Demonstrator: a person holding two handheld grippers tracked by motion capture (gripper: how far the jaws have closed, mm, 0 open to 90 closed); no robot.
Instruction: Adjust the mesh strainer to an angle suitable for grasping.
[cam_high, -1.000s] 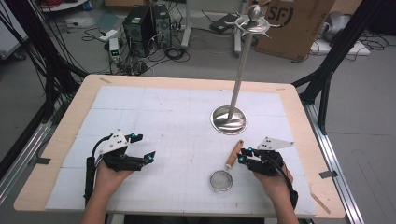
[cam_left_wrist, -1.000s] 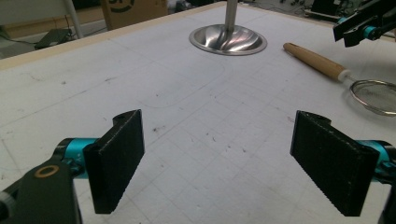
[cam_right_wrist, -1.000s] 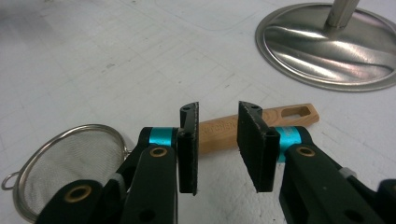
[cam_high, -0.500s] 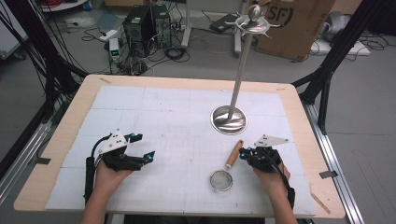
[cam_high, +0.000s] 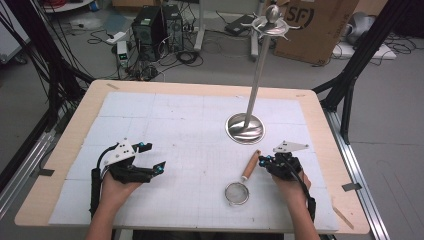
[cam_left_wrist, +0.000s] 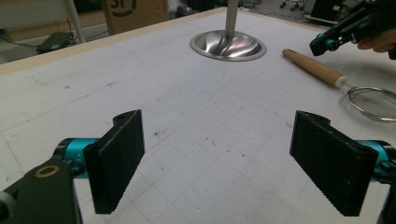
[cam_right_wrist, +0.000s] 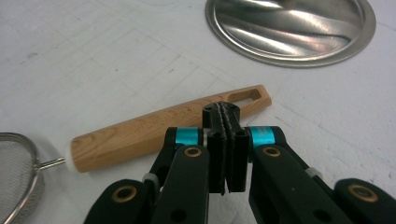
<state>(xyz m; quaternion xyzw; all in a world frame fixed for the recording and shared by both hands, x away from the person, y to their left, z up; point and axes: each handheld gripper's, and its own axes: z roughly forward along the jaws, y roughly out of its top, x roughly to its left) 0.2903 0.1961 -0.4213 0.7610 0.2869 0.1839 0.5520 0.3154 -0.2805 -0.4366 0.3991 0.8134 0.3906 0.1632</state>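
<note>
A small strainer with a round mesh bowl and a wooden handle lies flat on the white mat, front right. My right gripper sits just right of the handle's far end. In the right gripper view its jaws have just been closing and now stand shut, pad against pad with nothing between them, and the handle lies just beyond the tips. My left gripper rests at the front left, open wide and empty.
A tall steel stand with a round base and hooks at its top rises behind the strainer. The white gridded mat covers a wooden table. Cables, computers and a cardboard box lie on the floor beyond.
The right gripper's jaws have come together beside the far end of the wooden handle. The left hand and the strainer have stayed where they were.
</note>
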